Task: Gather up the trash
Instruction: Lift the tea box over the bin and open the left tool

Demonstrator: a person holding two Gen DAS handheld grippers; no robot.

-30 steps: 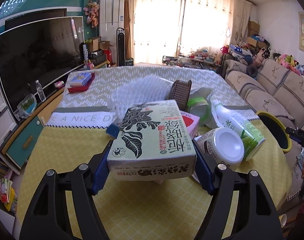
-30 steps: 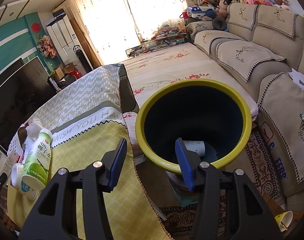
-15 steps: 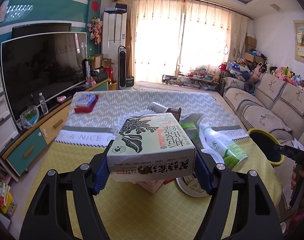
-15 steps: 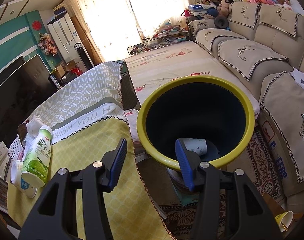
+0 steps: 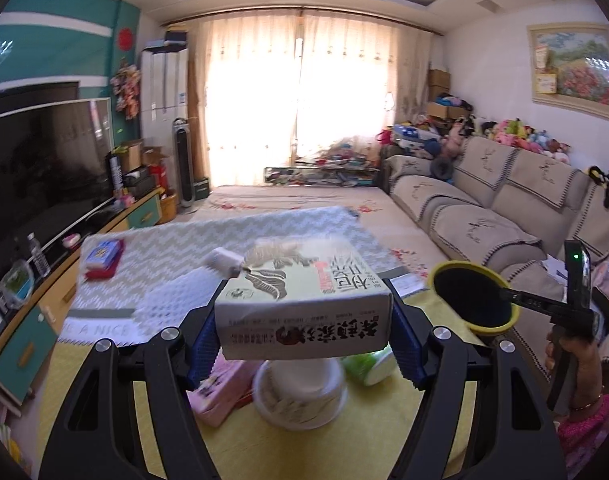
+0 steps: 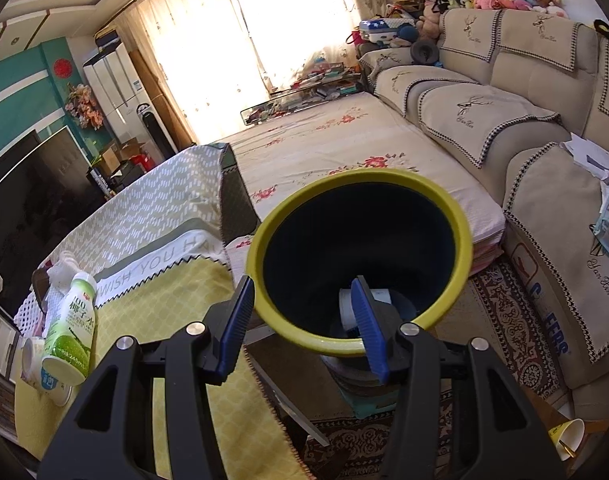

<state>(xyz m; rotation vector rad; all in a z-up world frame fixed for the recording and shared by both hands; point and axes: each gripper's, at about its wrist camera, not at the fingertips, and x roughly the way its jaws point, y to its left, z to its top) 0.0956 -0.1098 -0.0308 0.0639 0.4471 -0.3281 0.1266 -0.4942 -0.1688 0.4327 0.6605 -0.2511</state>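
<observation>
- Cardboard is what the left gripper (image 5: pixel 304 334) is holding in the left wrist view: a pale green rectangular carton with a dark leaf drawing and Chinese lettering (image 5: pixel 304 300). Its blue pads are pressing on the carton's two long sides, so the box is hanging level, clear of the yellow tablecloth (image 5: pixel 96 380).
- Below the carton, a white plastic tub (image 5: pixel 300 392), a pink packet (image 5: pixel 220 394) and the green end of a bottle (image 5: pixel 368 366) are lying on the cloth, seemingly waiting as further trash.
- At the right, the navy bin with a yellow rim (image 5: pixel 474 298) is being held out by the right gripper; a hand (image 5: pixel 576 364) is gripping the handle.
- Seen from the right wrist, the right gripper (image 6: pixel 300 328) is clamping the bin's near wall: one blue pad is sitting outside the yellow rim (image 6: pixel 360 262), the other inside. Probably this is steadying the mouth beside the table edge to receive the carton.
- A white paper cup (image 6: pixel 368 300) is lying at the bin's bottom.
- On the yellow cloth at left, a green and white drink bottle (image 6: pixel 70 330) is lying on its side.
</observation>
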